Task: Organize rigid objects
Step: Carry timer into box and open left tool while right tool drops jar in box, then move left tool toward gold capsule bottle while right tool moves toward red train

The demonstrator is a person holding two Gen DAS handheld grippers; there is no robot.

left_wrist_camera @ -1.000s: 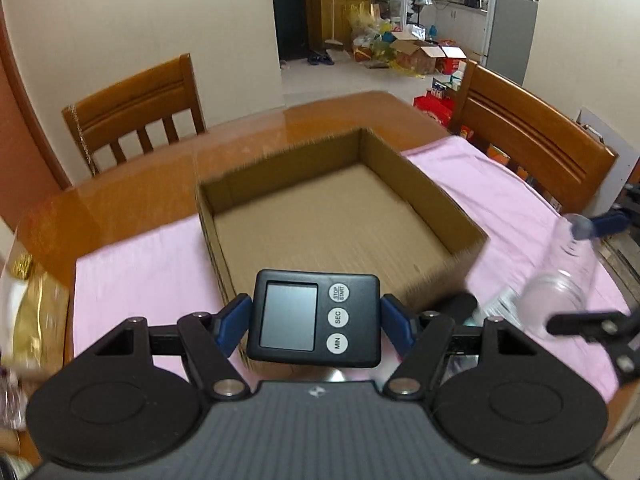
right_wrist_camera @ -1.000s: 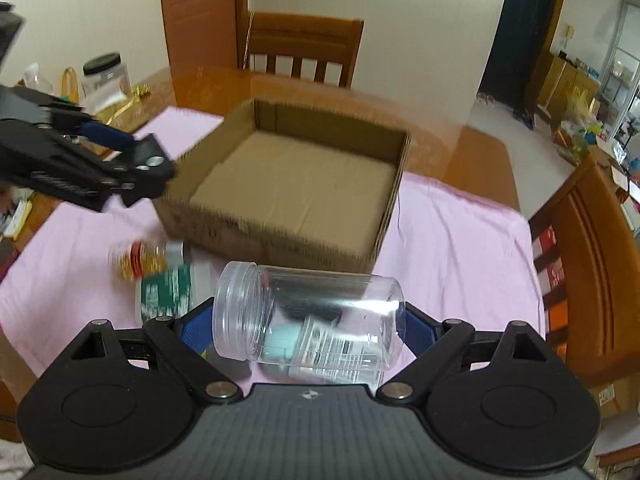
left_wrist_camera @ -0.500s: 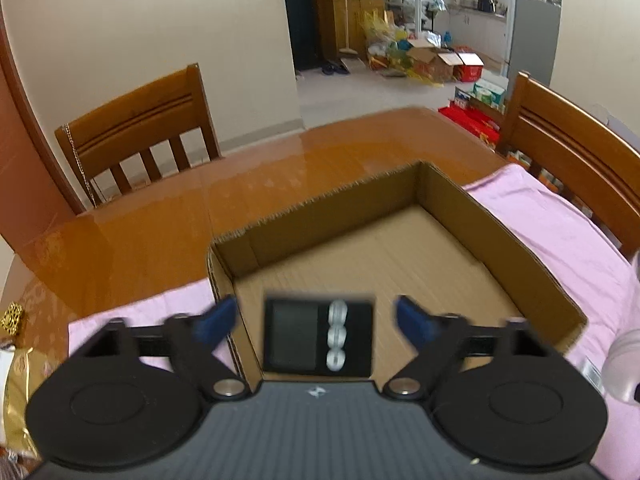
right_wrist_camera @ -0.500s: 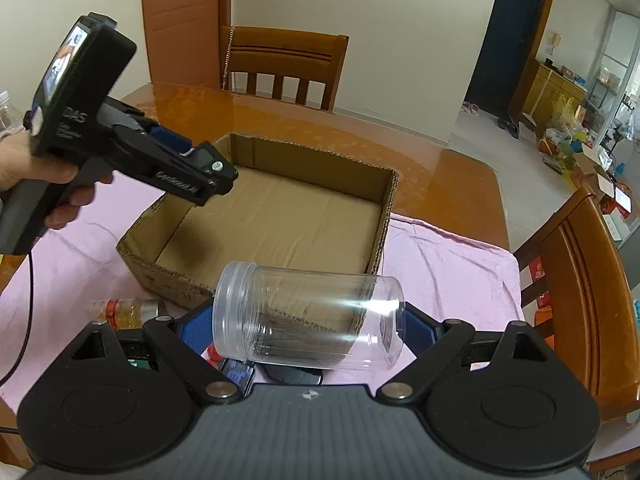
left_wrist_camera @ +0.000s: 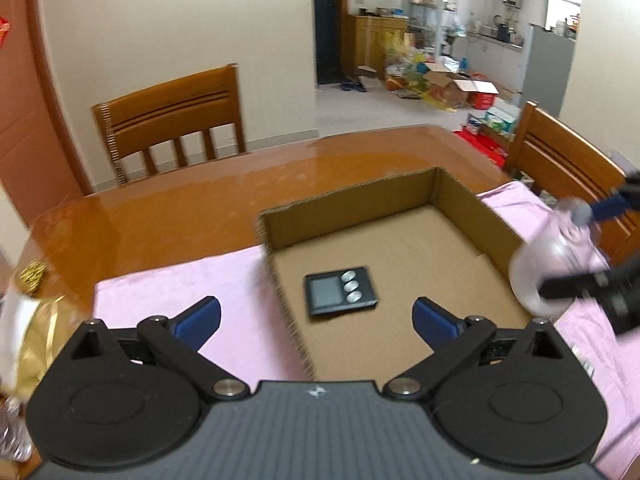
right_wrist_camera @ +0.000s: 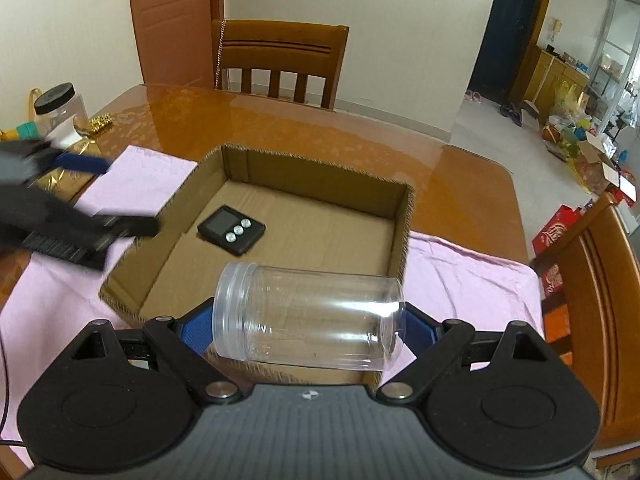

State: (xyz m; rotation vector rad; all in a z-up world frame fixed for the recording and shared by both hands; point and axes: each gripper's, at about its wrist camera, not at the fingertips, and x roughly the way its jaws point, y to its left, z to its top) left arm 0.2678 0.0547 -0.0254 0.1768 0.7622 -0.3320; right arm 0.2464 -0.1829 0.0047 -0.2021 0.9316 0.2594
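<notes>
Clear plastic, the empty jar lies sideways, clamped between the right gripper fingers above the near edge of the cardboard box. The black timer rests flat on the box floor near its left wall. The left gripper has just been opening; its fingers stand spread and empty.

Home dining room. Glossy wooden dining table with pink cloth, matching slat-back wooden chairs around it. Orange-brown interior door. Open doorway beyond shows tiled floor littered with cardboard boxes, wooden cabinet, kitchen counter with appliances.
</notes>
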